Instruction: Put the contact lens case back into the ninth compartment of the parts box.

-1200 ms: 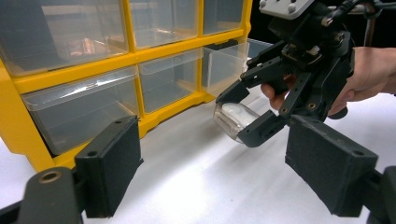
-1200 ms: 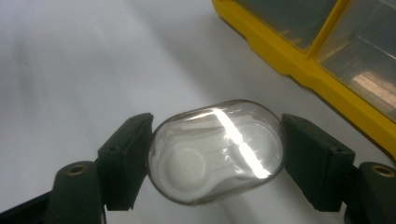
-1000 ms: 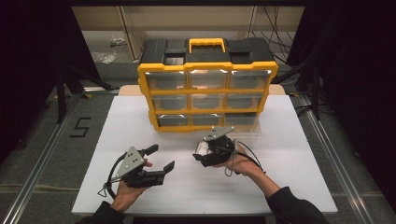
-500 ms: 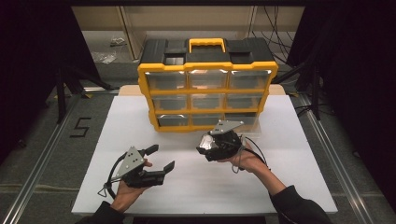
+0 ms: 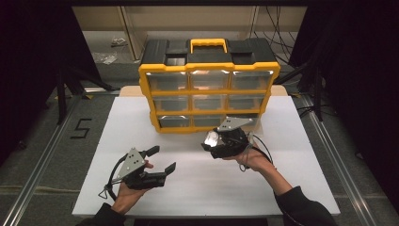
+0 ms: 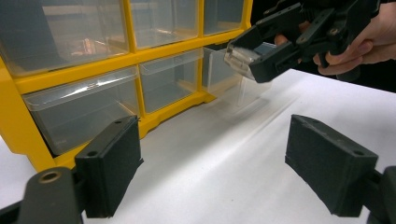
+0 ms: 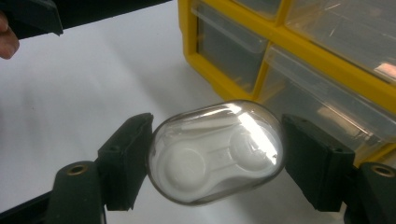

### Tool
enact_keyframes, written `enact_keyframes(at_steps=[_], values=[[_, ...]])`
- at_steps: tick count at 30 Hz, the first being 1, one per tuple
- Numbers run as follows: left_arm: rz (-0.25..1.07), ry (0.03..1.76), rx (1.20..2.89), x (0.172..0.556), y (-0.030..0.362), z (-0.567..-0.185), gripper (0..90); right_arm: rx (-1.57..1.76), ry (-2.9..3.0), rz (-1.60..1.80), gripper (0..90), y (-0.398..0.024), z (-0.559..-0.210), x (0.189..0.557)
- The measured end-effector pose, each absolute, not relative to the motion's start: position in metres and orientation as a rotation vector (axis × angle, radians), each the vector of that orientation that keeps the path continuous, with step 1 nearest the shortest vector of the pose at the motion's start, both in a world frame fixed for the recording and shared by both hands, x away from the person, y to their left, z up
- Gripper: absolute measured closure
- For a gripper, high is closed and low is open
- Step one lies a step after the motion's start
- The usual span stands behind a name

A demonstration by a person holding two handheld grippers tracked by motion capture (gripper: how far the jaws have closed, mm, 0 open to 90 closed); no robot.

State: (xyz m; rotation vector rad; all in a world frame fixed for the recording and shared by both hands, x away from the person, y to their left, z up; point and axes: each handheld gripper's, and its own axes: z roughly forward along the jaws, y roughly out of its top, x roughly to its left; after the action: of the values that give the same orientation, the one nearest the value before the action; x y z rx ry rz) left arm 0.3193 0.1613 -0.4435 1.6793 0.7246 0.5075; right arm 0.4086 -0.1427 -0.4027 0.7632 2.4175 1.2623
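Clear plastic, rounded and oval with moulded white shapes inside, the small case (image 7: 215, 151) sits pinched between the two black pads of the right tongs (image 7: 217, 156), which press on its two ends. Seen from the high view, those right tongs (image 5: 212, 141) hang above the white desk (image 5: 188, 193) just in front of the yellow organiser (image 5: 209, 96), near its bottom row, with the person's right hand (image 5: 251, 157) underneath them. The organiser stands at the far middle of the desk, black on top with a yellow handle (image 5: 208, 44), and its face is a grid of clear drawers (image 5: 207, 102). From the left gripper view, the bottom drawer (image 6: 233, 77) farthest from that camera stands pulled out of the organiser's front, and the right tongs (image 6: 243, 58) hold the case (image 6: 240, 55) just in front of and slightly above it, apart from the desk. The left tongs (image 5: 162, 160) lie well in front of the organiser, toward the near left part of the desk, resting in the person's left hand (image 5: 127, 195); their pads are spread wide with nothing between them, as the left gripper view (image 6: 210, 172) shows over bare white desk.
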Motion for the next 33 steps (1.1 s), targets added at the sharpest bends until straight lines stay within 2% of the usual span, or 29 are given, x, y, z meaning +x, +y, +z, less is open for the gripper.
enact_keyframes(at_steps=[18,33], values=[[0.508,0.725,1.678,0.319,0.161,-0.444,17.3,0.845,2.294,1.310,28.3,-0.177,-0.380,0.418],[0.508,0.726,1.679,0.319,0.161,-0.443,17.3,0.915,2.237,1.294,28.3,-0.198,-0.375,0.426]])
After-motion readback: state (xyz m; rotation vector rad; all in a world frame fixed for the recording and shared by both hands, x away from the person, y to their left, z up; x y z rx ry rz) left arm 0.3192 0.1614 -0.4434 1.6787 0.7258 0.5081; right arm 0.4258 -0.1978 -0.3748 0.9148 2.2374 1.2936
